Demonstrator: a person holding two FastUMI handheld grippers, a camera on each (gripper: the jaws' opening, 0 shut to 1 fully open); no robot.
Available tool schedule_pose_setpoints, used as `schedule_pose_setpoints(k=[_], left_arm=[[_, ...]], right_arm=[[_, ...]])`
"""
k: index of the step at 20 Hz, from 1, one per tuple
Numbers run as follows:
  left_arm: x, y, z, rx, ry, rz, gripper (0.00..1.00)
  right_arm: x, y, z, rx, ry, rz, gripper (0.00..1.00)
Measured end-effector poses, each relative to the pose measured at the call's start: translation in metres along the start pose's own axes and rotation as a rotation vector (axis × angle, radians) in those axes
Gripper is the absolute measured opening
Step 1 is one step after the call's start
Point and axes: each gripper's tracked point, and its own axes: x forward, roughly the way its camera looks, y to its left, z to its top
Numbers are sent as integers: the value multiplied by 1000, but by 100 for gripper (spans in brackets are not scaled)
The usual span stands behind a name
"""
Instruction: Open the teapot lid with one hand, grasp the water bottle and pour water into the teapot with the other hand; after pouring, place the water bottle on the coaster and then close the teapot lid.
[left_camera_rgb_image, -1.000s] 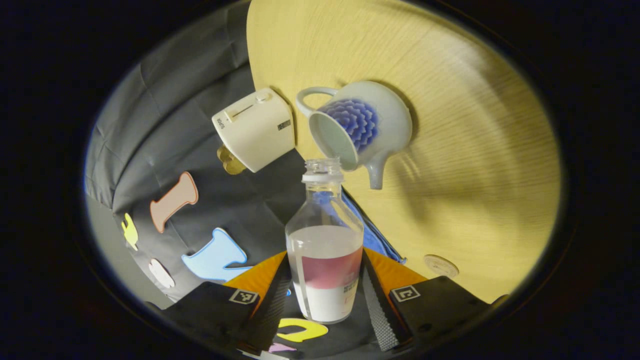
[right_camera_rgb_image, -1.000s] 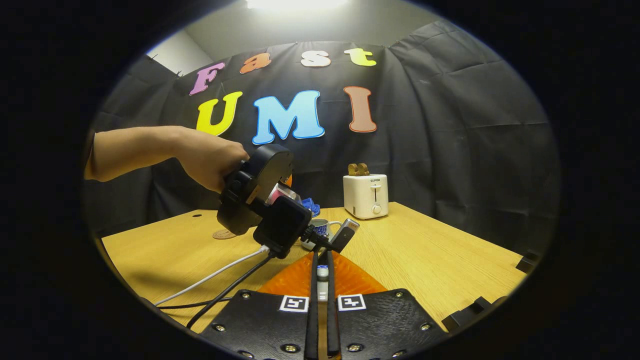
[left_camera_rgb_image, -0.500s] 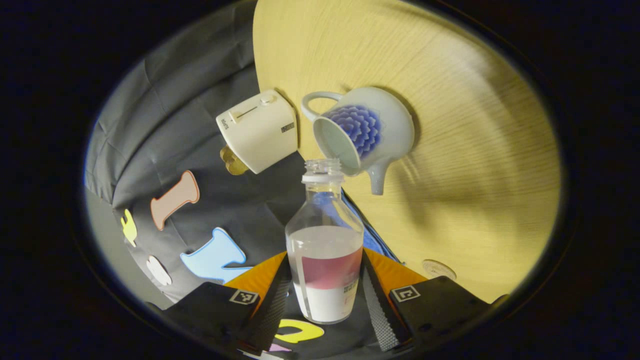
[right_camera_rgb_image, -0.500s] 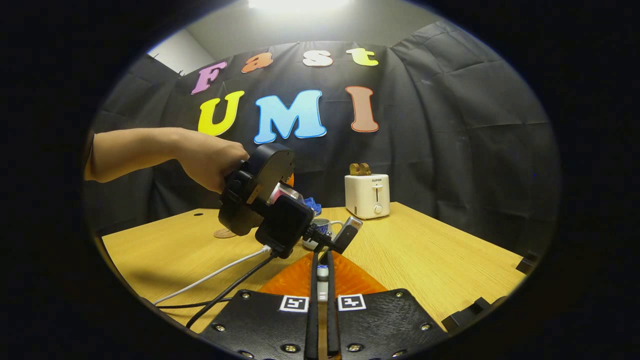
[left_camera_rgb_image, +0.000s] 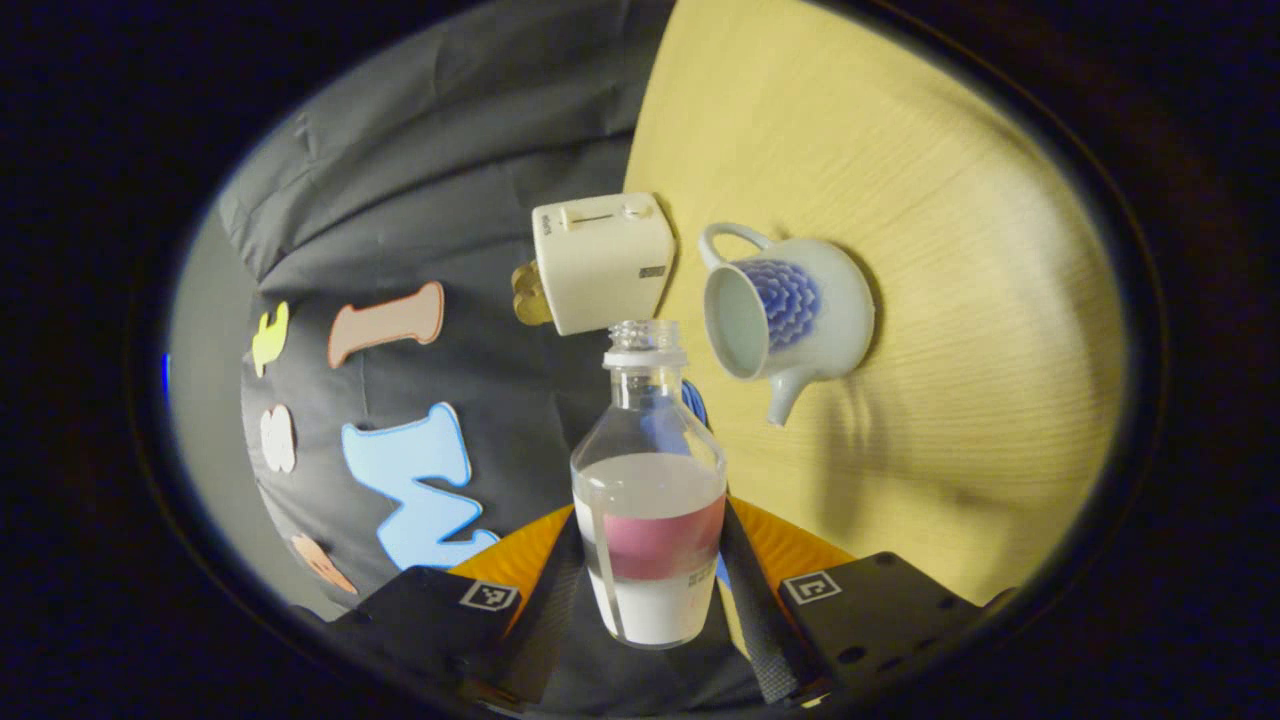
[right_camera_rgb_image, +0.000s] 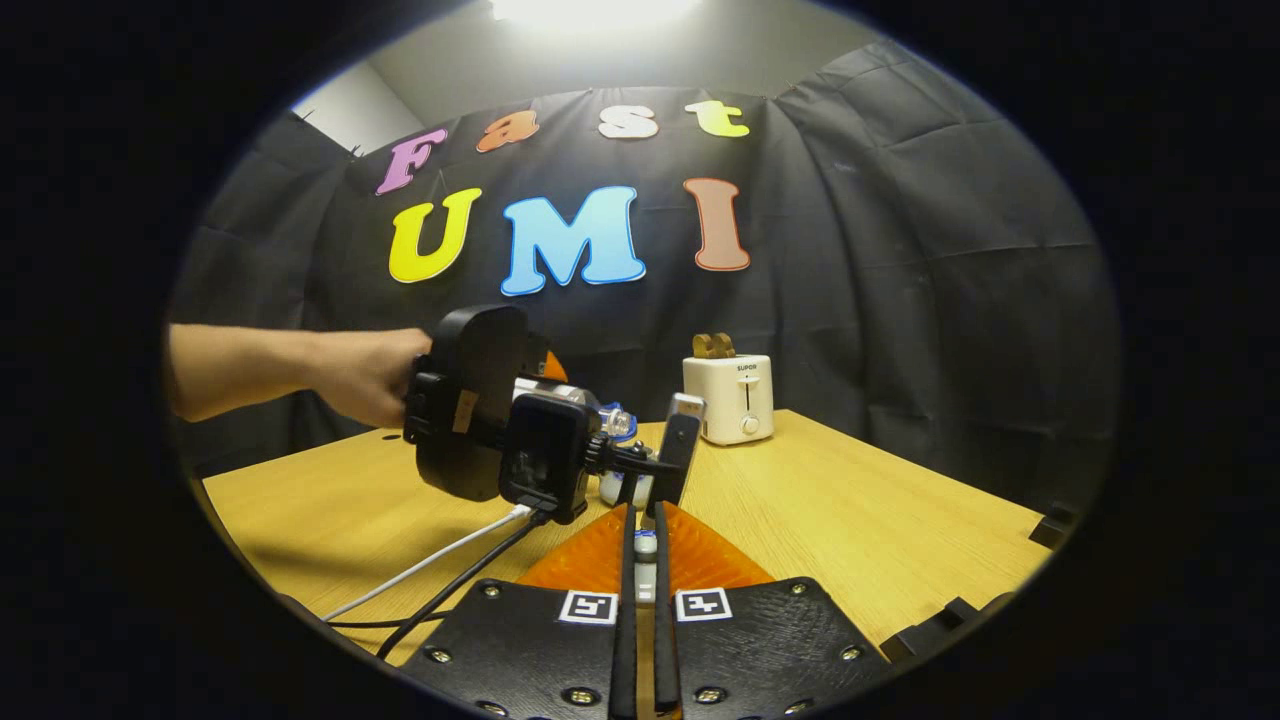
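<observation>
Two grippers, both loaded.

Left gripper (left_camera_rgb_image: 650, 515): jaws set wide and clamped on the body of one clear plastic water bottle with a red-and-white label (left_camera_rgb_image: 650, 545). No cap on it. Its long axis runs straight out along the fingers, and it lies about level above the table. A hand (right_camera_rgb_image: 365, 378) carries the gripper.

Key relation: the neck points past one white boxy toaster (left_camera_rgb_image: 600, 262). The one pale ceramic teapot with a blue flower pattern (left_camera_rgb_image: 790, 315) stands just right of the bottle's mouth, off its axis. The teapot's mouth is bare, handle toward the toaster, spout toward the gripper. Left gripper is much the nearer to it.

This fits swinging in to pour, or drawing off after.

Light wooden table (left_camera_rgb_image: 960, 330): one.

Right gripper (right_camera_rgb_image: 645, 520): held back and low, jaws almost together, pinching one small pale piece (right_camera_rgb_image: 646, 545), I judge the lid's knob.
</observation>
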Motion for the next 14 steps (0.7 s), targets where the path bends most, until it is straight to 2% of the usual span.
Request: schedule_pose_setpoints(k=[2,5,7,10,11,13,14], left_arm=[[-13,13,-15,-110,0,85,87],[-13,-5,-48,-293,37,43,88],[-18,-7,-70,-403,56,57,88],[-35,-12,-111,-646,74,86,87],[-49,-8,-132,-816,55,139,87],[-66,5,-158,-1061,0,231,87],[-70,8,-166,-1140,-17,243,87]], right_arm=[[2,6,12,-17,-33,11,7],[2,18,29,-38,-79,38,7],[3,23,33,-45,-88,47,7],[14,28,31,-46,-70,57,7],[21,30,28,-36,-55,58,7],[31,31,25,-40,-45,53,7],[35,31,24,-41,-39,50,7]])
